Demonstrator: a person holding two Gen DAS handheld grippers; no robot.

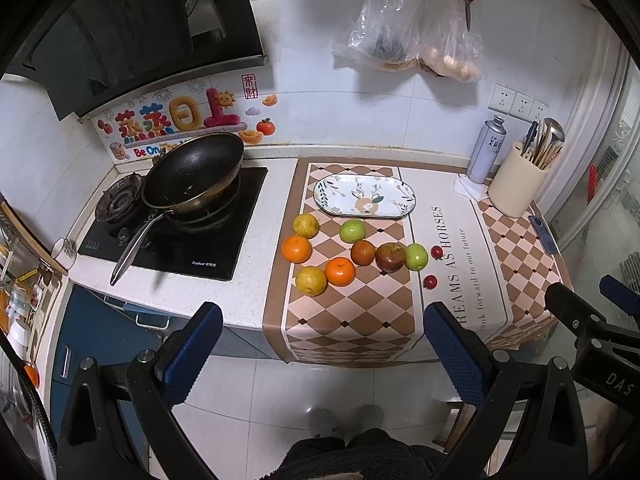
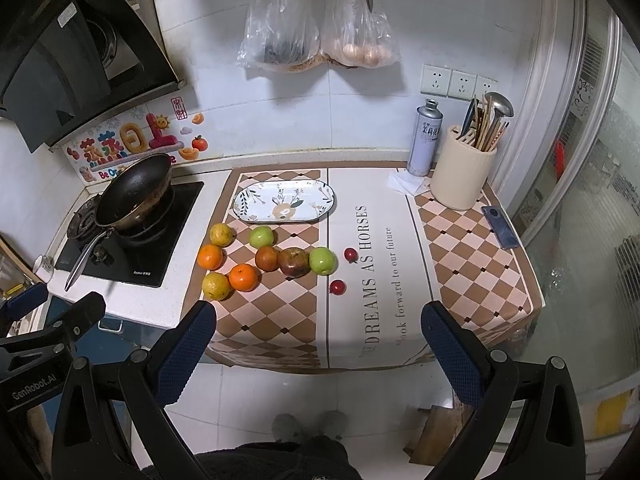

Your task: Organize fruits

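Right view alone shows full phone [image 2: 500, 227]. Fruits [image 1: 363, 253] loose on mat, oval plate [image 1: 332, 205] bare. Left gripper [image 1: 320, 344], right gripper [image 2: 318, 340]: jaws spread, nothing held.

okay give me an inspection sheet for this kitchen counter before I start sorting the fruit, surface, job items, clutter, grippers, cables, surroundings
Surface: white counter under a checkered mat printed with lettering.
Job's things: oval plate bare; in front of it two yellow citrus, two oranges, two green apples, two brownish fruits and two small red fruits, all loose on the mat.
Clutter: spray can, utensil holder, phone, folded paper under the can.
Grippers: left gripper and right gripper both held off the counter's front edge, jaws wide apart, holding nothing.
Cables: nothing seen.
Surroundings: wok on the gas hob, hood above, two hanging bags, scissors, wall sockets.
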